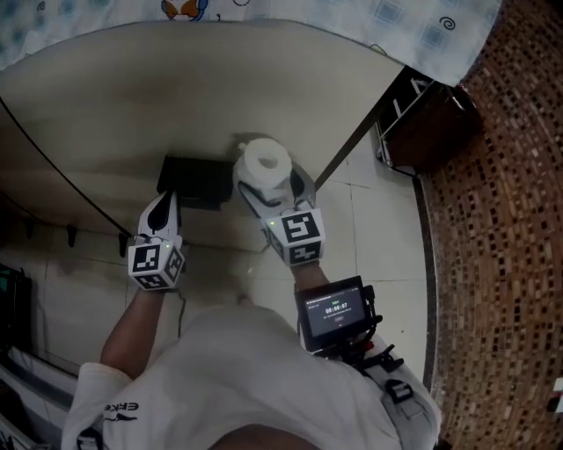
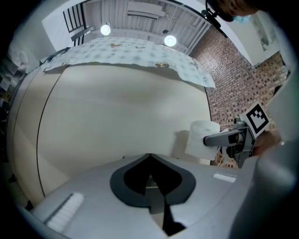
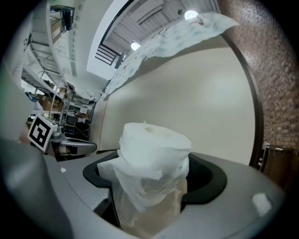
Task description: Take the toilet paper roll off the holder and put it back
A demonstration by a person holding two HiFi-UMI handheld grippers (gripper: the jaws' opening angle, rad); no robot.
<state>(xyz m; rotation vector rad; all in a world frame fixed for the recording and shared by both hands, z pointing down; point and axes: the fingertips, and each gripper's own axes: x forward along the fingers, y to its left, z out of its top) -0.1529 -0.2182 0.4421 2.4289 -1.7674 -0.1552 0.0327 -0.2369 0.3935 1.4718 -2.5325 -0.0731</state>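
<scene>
In the head view a white toilet paper roll (image 1: 266,162) stands upright, off the black holder (image 1: 193,181) that is fixed to the cream wall just to its left. My right gripper (image 1: 268,183) is shut on the roll, one jaw on each side. The right gripper view shows the roll (image 3: 155,154) filling the gap between the jaws, with a loose torn sheet hanging down its front. My left gripper (image 1: 165,202) is shut and holds nothing, its tip just below the holder. From the left gripper view, the roll (image 2: 201,138) and the right gripper (image 2: 230,138) are off to the right.
A curved cream wall panel (image 1: 176,97) fills the space ahead, with a patterned cloth (image 1: 413,26) draped along its top. A black cable (image 1: 53,167) runs down the wall at left. A dark metal rack (image 1: 427,123) stands at right on a brick-patterned floor (image 1: 501,264).
</scene>
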